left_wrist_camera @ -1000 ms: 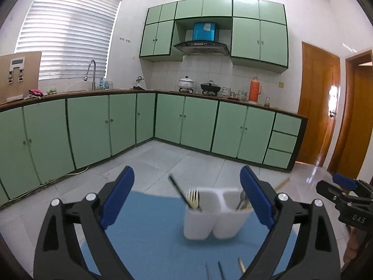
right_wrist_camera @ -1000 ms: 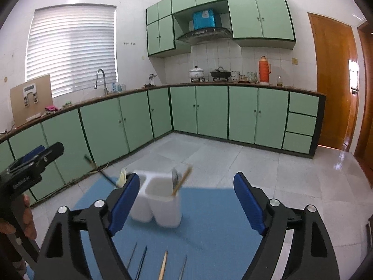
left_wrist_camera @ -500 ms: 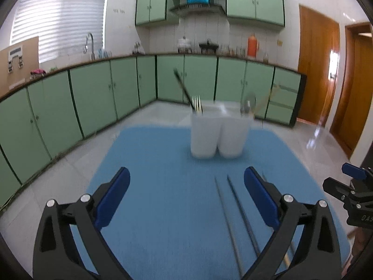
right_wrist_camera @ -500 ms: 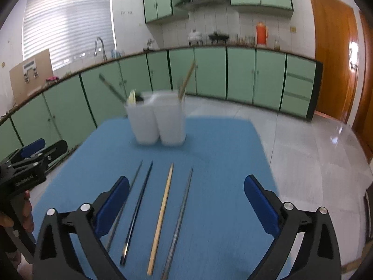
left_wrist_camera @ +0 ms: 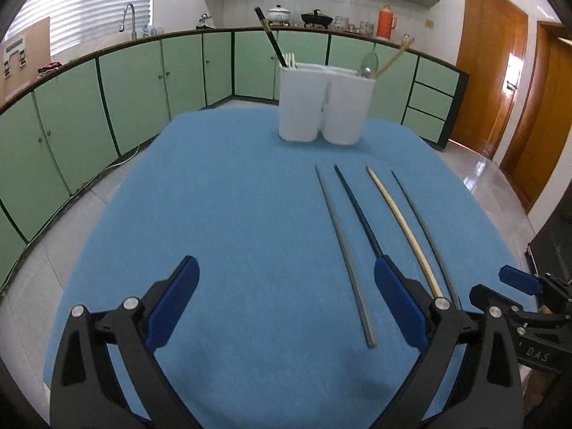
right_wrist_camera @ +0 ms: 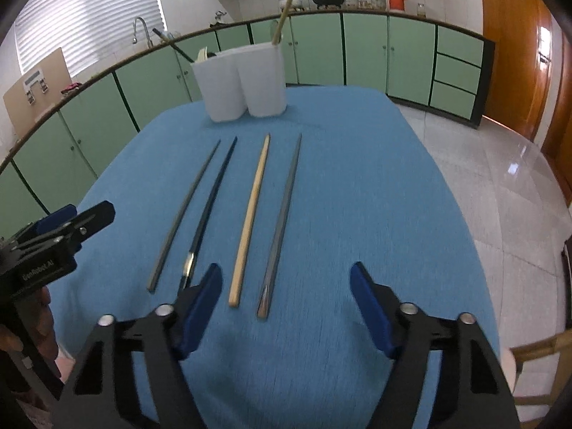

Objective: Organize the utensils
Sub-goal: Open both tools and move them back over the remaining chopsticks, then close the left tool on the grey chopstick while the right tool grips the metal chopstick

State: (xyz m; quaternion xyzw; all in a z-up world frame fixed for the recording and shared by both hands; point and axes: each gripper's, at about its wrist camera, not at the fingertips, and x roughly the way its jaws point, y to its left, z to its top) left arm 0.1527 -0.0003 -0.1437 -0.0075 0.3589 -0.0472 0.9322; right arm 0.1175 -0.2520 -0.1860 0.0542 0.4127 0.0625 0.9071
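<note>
Several loose chopsticks lie side by side on the blue cloth [left_wrist_camera: 232, 214]: a grey one [left_wrist_camera: 343, 250], a dark one [left_wrist_camera: 357, 211], a wooden one [left_wrist_camera: 400, 228] and a thin metal one [left_wrist_camera: 422, 228]. Behind them stands a white two-compartment holder [left_wrist_camera: 325, 107] with a fork, a spoon and two chopsticks in it. My left gripper [left_wrist_camera: 286, 268] hangs open over the cloth, the grey chopstick's near end just inside its right finger. My right gripper [right_wrist_camera: 286, 271] is closing, empty, above the near ends of the wooden chopstick [right_wrist_camera: 250, 214] and the metal chopstick [right_wrist_camera: 282, 221]. The holder [right_wrist_camera: 246, 82] stands beyond.
The cloth [right_wrist_camera: 375, 196] covers a table with rounded edges above a tiled floor [right_wrist_camera: 500, 164]. Green cabinets [left_wrist_camera: 125, 96] run along the walls, wooden doors [left_wrist_camera: 489, 82] at the right. A chair's wooden back [right_wrist_camera: 536, 350] shows at the lower right.
Both grippers have come down and tilted toward the table, so the loose chopsticks now lie just beyond the fingers. The right jaws stand narrower than half a second ago.
</note>
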